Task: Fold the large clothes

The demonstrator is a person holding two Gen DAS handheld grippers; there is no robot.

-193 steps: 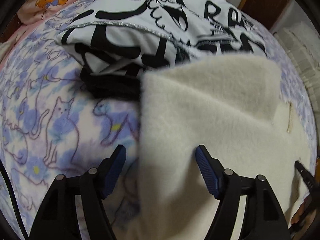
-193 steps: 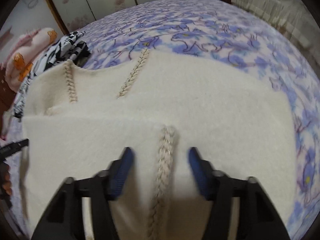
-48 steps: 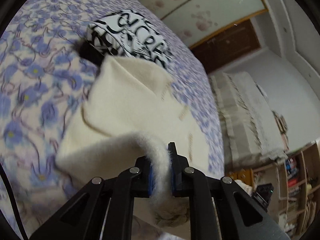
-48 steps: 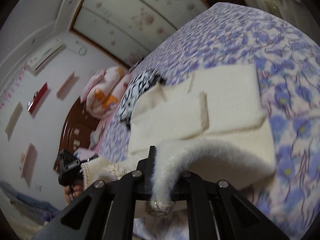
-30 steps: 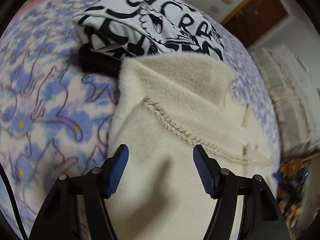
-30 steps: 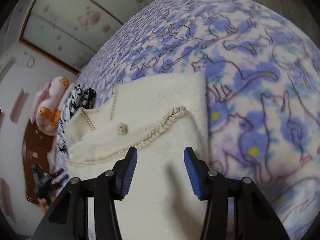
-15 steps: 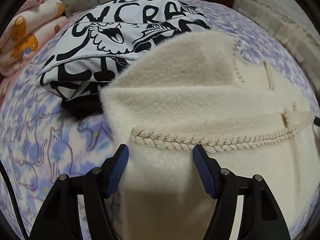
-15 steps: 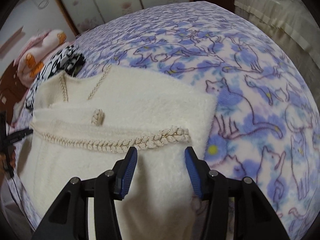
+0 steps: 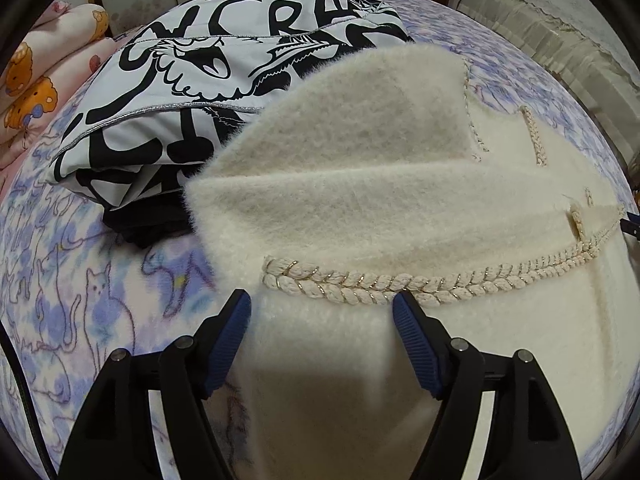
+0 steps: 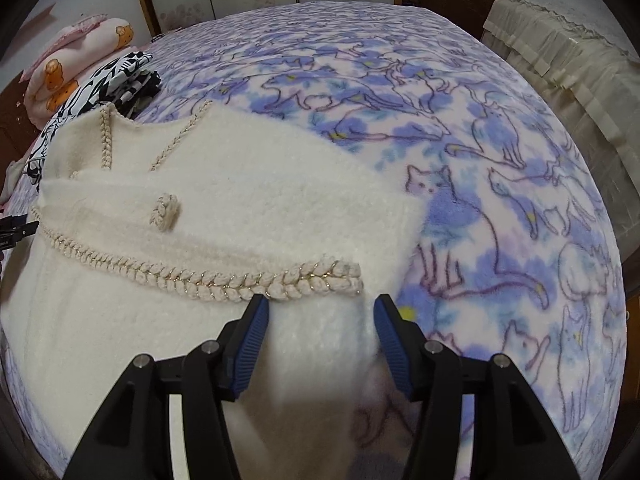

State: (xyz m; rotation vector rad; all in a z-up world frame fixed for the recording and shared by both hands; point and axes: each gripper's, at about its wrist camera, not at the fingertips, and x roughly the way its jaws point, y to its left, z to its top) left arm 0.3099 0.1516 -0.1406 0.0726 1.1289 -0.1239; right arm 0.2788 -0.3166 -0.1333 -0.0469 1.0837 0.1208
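A fluffy cream garment point(image 9: 380, 208) with braided rope trim point(image 9: 420, 280) lies folded on the bed; it also shows in the right wrist view point(image 10: 240, 200), with a braided edge point(image 10: 224, 280) and a knot button point(image 10: 165, 208). My left gripper point(image 9: 322, 312) is open and empty, hovering over the garment's left end just short of the trim. My right gripper point(image 10: 320, 316) is open and empty over the garment's right end, just short of the braid.
A folded black-and-white printed garment point(image 9: 224, 64) lies beyond the cream one, touching it; it also shows in the right wrist view point(image 10: 108, 80). Pink pillows point(image 10: 72, 64) sit at the headboard side. The bed has a purple cat-print blanket point(image 10: 500, 160). A cream-covered piece of furniture point(image 10: 560, 48) stands to the right.
Both grippers had been shut on the cream garment's edge, lifting it; they laid it over, opened and let go. Since then they have settled slightly closer over the folded garment.
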